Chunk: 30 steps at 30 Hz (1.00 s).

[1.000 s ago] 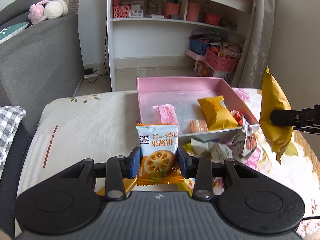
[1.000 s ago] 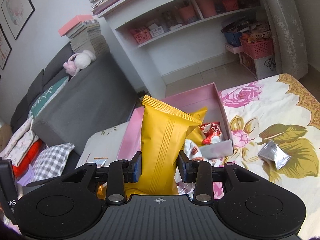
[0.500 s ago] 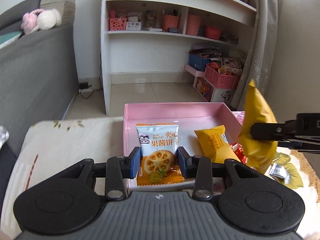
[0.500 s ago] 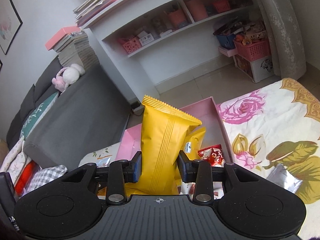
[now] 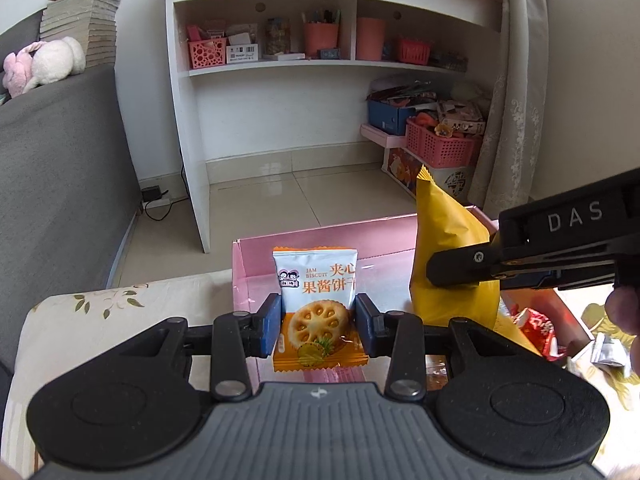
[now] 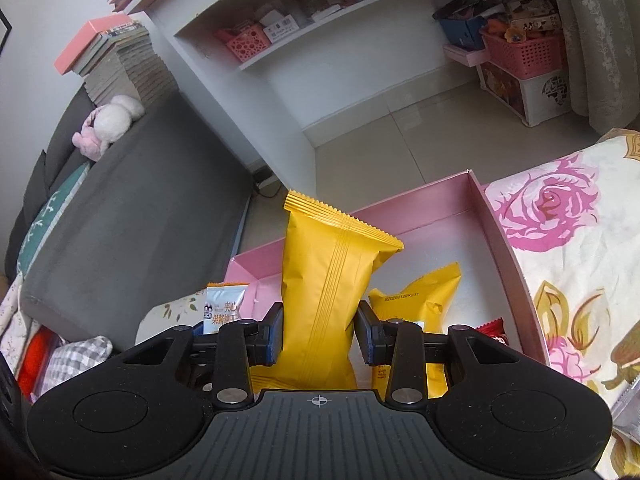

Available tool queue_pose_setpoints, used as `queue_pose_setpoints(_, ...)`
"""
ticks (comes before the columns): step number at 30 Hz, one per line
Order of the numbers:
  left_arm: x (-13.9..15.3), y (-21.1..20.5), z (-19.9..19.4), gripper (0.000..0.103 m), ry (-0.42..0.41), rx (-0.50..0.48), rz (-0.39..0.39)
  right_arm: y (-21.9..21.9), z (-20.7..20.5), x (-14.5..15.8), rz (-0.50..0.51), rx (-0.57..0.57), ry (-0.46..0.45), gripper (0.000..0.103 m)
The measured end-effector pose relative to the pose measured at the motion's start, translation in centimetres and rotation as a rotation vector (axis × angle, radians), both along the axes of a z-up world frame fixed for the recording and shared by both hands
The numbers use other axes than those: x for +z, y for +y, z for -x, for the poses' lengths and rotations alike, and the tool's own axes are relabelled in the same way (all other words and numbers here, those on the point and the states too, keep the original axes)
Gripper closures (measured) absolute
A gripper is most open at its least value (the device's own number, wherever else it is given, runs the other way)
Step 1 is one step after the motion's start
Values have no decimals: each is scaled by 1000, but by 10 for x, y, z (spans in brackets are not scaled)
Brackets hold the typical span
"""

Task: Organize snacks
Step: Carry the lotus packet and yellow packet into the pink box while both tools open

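Observation:
My left gripper (image 5: 316,326) is shut on a jam biscuit packet (image 5: 316,300), white and orange, and holds it upright over the near left part of the pink box (image 5: 256,280). My right gripper (image 6: 319,330) is shut on a tall yellow snack bag (image 6: 326,280) and holds it upright over the pink box (image 6: 504,248). The right gripper's arm and the yellow bag (image 5: 444,240) also show at the right of the left wrist view. The biscuit packet (image 6: 224,308) shows at the left of the right wrist view.
Inside the box lie a smaller yellow packet (image 6: 420,308) and a red packet (image 5: 536,328). A silver packet (image 5: 608,354) lies on the floral cloth (image 6: 568,240) right of the box. A grey sofa (image 5: 60,184) stands left, white shelves (image 5: 280,92) behind.
Both grippers have moved forward with their packets, from above the cloth near the box's front to above the box. The right gripper has come much closer to the left one.

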<state>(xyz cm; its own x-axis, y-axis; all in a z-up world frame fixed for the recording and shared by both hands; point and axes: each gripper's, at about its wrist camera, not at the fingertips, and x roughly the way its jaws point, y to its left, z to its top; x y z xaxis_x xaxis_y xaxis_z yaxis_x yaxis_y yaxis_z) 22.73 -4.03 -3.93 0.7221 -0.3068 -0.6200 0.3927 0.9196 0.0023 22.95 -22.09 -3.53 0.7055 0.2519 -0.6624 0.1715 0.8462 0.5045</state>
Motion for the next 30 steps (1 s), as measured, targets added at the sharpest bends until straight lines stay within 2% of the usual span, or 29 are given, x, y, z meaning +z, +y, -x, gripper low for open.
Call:
queue_pose_setpoints(11,-11,-5,-12,65,7,-8,12,-4,-18,-15,6,-18,23,64)
queue_pose_setpoints(12,-11,-5,-11,61,-3,-9,9,-4,-17,-15,9,-21,24,63)
queue_pose_setpoints(13,-11,-6,-10,53,-8,-9,1,-5,-18,-15,7,-22,25,55)
queue_pose_setpoints(16,-12,-7,-8,49,-6,-16,-6,-8,-17,-14,-1,-35,17,44)
queue_pose_setpoints(19,-12,-6,-6,39,-8,-11,-5,-11,-14,-13,2,-40,12,43)
queue_pose_setpoints(30,2,-2,8,29,27,-28,6,-20,8,9,7,-47,-17,38)
